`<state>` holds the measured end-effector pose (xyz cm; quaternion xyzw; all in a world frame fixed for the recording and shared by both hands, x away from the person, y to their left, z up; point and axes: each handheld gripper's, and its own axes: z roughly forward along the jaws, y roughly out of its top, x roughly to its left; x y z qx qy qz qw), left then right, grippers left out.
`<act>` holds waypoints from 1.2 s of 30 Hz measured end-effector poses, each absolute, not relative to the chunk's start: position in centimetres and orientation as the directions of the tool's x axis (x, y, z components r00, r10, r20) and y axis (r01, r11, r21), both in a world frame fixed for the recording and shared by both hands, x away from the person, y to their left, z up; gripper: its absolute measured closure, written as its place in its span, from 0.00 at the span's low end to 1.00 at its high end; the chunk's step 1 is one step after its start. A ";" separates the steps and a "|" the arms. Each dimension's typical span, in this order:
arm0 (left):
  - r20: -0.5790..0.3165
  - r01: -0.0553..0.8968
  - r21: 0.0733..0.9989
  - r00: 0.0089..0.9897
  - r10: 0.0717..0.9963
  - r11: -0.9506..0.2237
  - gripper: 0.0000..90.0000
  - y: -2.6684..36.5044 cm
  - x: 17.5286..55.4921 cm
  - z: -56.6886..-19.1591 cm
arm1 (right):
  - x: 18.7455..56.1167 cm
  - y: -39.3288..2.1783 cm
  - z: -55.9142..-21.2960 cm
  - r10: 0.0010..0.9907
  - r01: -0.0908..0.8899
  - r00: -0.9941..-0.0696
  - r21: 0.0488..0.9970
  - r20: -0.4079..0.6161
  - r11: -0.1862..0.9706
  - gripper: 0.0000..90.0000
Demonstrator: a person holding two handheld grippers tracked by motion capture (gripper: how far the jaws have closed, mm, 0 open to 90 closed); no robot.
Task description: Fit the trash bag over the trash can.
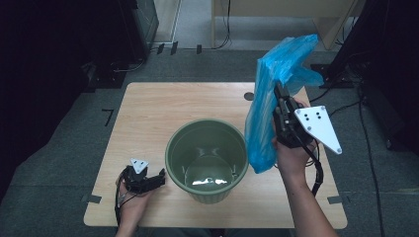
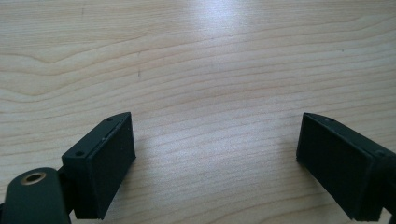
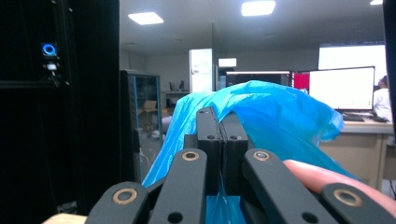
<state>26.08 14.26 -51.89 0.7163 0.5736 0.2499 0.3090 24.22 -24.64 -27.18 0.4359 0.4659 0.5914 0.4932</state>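
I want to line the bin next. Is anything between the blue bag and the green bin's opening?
Nothing visible. The crumpled blue plastic bag hangs from the right claw, shut on it, just right of the round green plastic bin, whose mouth is open and empty.

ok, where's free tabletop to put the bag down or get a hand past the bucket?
Bare wood: the whole far strip of the table behind the green bucket, and the left side above the left gripper. Crowded: right of the bucket, where the blue bag hangs from the right gripper.
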 end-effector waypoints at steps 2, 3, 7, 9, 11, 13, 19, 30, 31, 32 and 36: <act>0.003 0.667 0.729 0.218 0.976 -0.151 0.12 14.3 26.1 -51.9 | 24.3 -24.2 -26.6 0.988 -0.186 -0.142 0.979 0.054 -0.081 1.00; 0.002 0.667 0.730 0.217 0.976 -0.150 0.12 14.2 26.1 -51.9 | 24.3 -23.9 -26.4 0.987 -0.188 -0.148 0.979 0.056 -0.084 1.00; 0.002 0.667 0.730 0.217 0.976 -0.150 0.12 14.2 26.1 -51.9 | 24.6 -22.4 -26.2 0.984 -0.193 -0.171 0.977 0.060 -0.093 1.00; 0.002 0.667 0.730 0.217 0.976 -0.150 0.12 14.2 26.1 -51.9 | 24.8 -21.6 -26.3 0.982 -0.190 -0.181 0.977 0.058 -0.093 1.00; 0.002 0.667 0.730 0.217 0.976 -0.150 0.12 14.2 26.1 -51.9 | 25.0 -20.8 -26.7 0.981 -0.188 -0.188 0.978 0.055 -0.090 1.00; 0.002 0.667 0.730 0.217 0.976 -0.150 0.12 14.2 26.1 -51.9 | 25.2 -20.1 -27.1 0.980 -0.189 -0.191 0.978 0.057 -0.094 1.00; 0.004 0.666 0.730 0.219 0.976 -0.153 0.12 14.3 26.1 -51.9 | 25.8 -18.5 -27.7 0.976 -0.175 -0.209 0.979 0.066 -0.104 1.00; 0.004 0.667 0.730 0.216 0.976 -0.151 0.12 14.3 26.1 -51.9 | 23.3 -18.0 -30.4 0.957 -0.165 -0.290 0.985 -0.004 -0.046 1.00; 0.003 0.667 0.730 0.214 0.977 -0.149 0.12 14.3 26.1 -51.9 | 23.1 -18.1 -30.6 0.954 -0.160 -0.300 0.986 -0.012 -0.038 0.99; 0.002 0.667 0.730 0.213 0.977 -0.147 0.12 14.3 26.1 -51.9 | 22.8 -18.3 -30.9 0.947 -0.149 -0.321 0.989 -0.027 -0.022 0.98; 0.026 0.656 0.737 0.209 0.978 -0.160 0.12 14.1 25.8 -51.9 | 21.8 -18.8 -32.0 0.935 -0.127 -0.352 0.992 -0.040 -0.005 0.98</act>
